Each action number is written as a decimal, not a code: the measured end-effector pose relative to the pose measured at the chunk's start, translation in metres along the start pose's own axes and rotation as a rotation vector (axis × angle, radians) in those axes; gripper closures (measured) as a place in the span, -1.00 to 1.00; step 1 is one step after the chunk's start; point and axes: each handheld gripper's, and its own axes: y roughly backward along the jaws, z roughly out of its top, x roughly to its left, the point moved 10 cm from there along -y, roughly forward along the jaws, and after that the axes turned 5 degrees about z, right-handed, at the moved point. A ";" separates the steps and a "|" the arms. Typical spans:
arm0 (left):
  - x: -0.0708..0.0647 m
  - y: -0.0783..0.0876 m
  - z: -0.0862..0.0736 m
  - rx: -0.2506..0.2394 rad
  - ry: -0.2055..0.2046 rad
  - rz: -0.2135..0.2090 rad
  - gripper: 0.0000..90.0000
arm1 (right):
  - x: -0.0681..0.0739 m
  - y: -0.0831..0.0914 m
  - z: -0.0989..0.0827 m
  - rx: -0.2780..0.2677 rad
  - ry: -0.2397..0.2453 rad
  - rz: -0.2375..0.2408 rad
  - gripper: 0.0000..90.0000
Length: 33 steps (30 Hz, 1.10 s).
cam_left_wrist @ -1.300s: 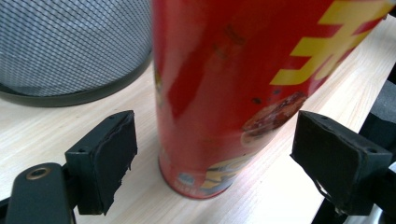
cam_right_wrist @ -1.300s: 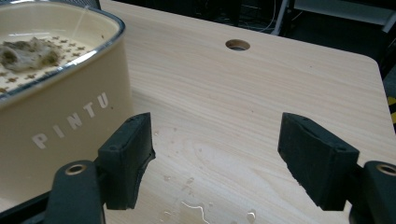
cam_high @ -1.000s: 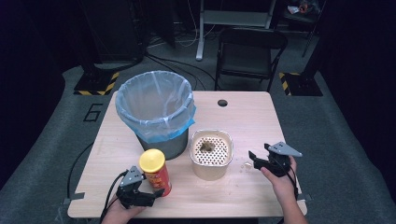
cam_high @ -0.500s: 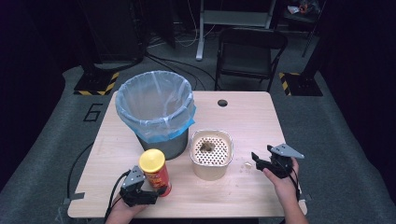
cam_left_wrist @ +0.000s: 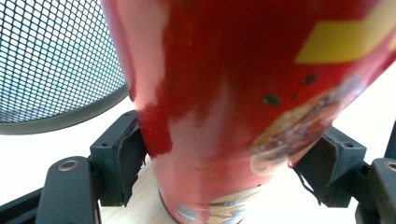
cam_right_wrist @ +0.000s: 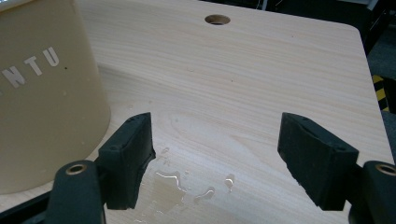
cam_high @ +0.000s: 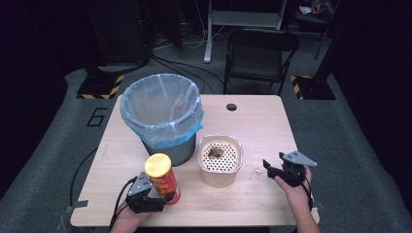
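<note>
Left gripper (cam_high: pixel 163 200): lower left of the high view; jaws just closing around the can's base, pads seemingly touching its sides.
Chip can (cam_high: pixel 163 176): upright on the table (cam_high: pixel 252 121), just below the bin (cam_high: pixel 162 116).
Right gripper (cam_high: pixel 272 169): lower right; jaws parted, nothing between them, beside the beige tub (cam_high: pixel 219 160).

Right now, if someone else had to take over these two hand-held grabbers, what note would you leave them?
Left gripper: jaws have just been closing around the base of the tall red crisp can with the yellow lid; both pads look to be touching it.
Right gripper: open, holding nothing, over a small wet spill.
The can stands upright on the wooden table, beside the lined mesh bin.
Done: can reached. Left: lifting it.
</note>
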 end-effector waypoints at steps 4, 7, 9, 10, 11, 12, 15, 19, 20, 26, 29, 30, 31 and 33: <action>0.000 0.000 0.001 0.010 -0.001 -0.005 -0.48 | -0.002 -0.002 -0.003 0.008 -0.006 -0.002 -0.42; -0.001 0.002 0.004 0.003 -0.014 -0.003 -0.48 | -0.003 -0.002 -0.005 0.011 -0.007 -0.007 -0.42; -0.003 0.004 0.006 -0.008 -0.013 -0.007 -0.48 | -0.004 -0.001 -0.005 0.011 -0.006 -0.009 -0.42; -0.003 0.005 0.007 -0.009 -0.011 -0.008 -0.48 | -0.005 -0.001 -0.005 0.012 -0.001 -0.009 -0.41; -0.004 0.006 0.007 -0.012 -0.012 -0.006 -0.48 | -0.005 0.000 -0.005 0.012 -0.006 -0.011 -0.41; -0.004 0.006 0.007 -0.010 -0.014 -0.002 -0.48 | -0.005 0.000 -0.006 0.012 -0.008 -0.011 -0.41; -0.006 0.009 0.009 -0.014 -0.002 -0.015 -0.48 | -0.005 -0.001 -0.006 0.011 -0.010 -0.014 -0.41; -0.006 0.011 0.010 -0.016 0.004 -0.015 -0.48 | -0.003 -0.003 -0.006 0.018 0.001 -0.012 -0.41; -0.007 0.012 0.011 -0.017 0.002 -0.018 -0.48 | -0.002 -0.003 -0.006 0.018 0.004 -0.011 -0.41; -0.006 0.018 0.017 -0.021 -0.001 -0.009 -0.48 | -0.003 -0.002 -0.006 0.018 0.007 -0.016 -0.41; -0.005 0.022 0.018 -0.009 -0.007 -0.007 -0.48 | -0.004 -0.003 -0.007 0.018 0.007 -0.016 -0.41; -0.004 0.022 0.019 -0.006 -0.006 -0.004 -0.48 | -0.005 -0.003 -0.007 0.018 0.005 -0.018 -0.41; -0.004 0.023 0.020 -0.004 -0.002 -0.004 -0.48 | -0.005 -0.003 -0.007 0.019 0.002 -0.018 -0.41; -0.001 0.025 0.021 -0.004 0.002 0.002 -0.48 | -0.005 -0.003 -0.008 0.024 0.005 -0.017 -0.41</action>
